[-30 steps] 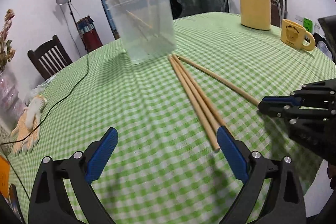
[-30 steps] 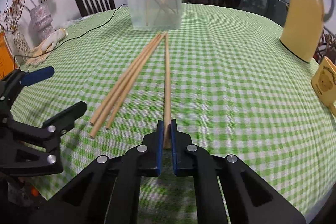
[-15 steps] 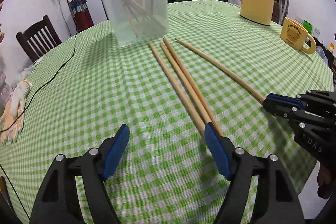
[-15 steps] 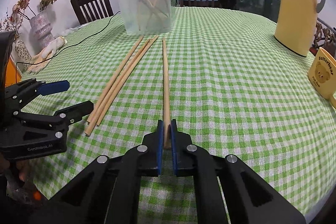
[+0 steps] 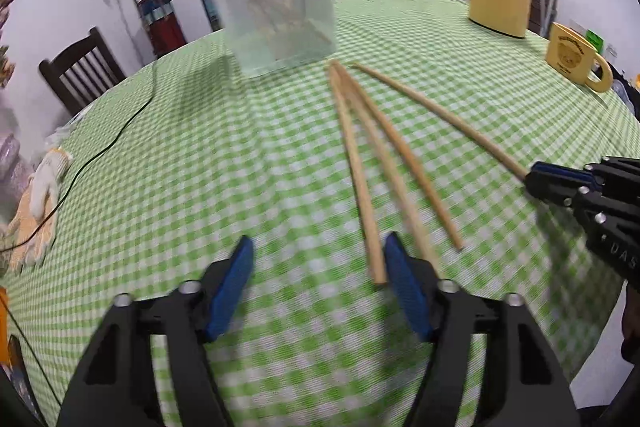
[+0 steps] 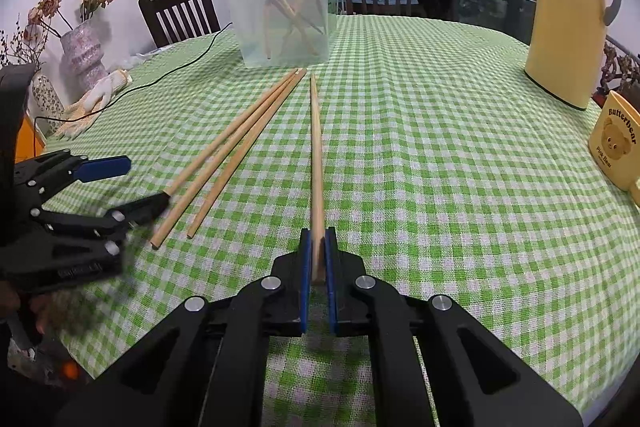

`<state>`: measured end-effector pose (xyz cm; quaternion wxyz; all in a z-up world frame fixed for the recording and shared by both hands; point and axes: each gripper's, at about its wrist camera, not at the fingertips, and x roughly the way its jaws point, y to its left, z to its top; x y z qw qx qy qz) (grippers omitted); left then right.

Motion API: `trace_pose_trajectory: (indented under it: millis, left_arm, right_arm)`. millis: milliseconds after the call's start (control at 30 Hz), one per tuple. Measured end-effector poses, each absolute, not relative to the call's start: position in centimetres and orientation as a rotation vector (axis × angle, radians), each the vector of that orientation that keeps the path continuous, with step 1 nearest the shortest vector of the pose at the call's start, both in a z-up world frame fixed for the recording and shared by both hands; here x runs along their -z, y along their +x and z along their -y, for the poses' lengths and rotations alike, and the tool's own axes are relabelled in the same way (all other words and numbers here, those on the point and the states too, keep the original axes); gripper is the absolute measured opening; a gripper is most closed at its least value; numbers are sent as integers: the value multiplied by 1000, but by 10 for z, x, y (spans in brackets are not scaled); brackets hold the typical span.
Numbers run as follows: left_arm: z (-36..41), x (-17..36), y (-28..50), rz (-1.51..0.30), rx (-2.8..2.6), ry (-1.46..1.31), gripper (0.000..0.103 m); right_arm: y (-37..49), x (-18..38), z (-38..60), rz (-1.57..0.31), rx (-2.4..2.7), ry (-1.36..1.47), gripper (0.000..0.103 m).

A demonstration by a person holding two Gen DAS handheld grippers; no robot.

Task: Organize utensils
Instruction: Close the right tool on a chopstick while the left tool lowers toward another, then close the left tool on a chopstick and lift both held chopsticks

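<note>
Right gripper: jaws closed on the near end of a single chopstick, which lay along the table pointing toward the clear plastic container

Left gripper: jaws about half open and just closing in, not yet pressing on anything; the near tip of one loose chopstick lay between the blue pads, close against the right-hand one. In the right wrist view the same gripper sat at the left edge, its lower finger tip at the end of the leftmost stick

Three loose chopsticks: flat on the table, far tips bunched together just in front of the container, near ends fanned apart; they lay just left of the held chopstick, not touching it

Clear plastic container: upright at the far side of the table, several chopsticks leaning crossed inside it

Table covering: green and white checked cloth

Other items: yellow thermos jug far right; yellow bear mug near the right edge; white work glove and black cable at the left; dark wooden chairs behind; vase with dried flowers at far left
</note>
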<state>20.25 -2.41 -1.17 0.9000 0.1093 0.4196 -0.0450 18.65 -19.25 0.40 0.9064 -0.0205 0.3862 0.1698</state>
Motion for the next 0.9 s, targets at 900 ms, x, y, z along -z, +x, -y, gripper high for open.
trace_pose_trajectory:
  millis: [900]
  left_arm:
    - [20,11,197,-898,321,135,17]
  right_arm:
    - [162,3,187,-669,-352,-186,16]
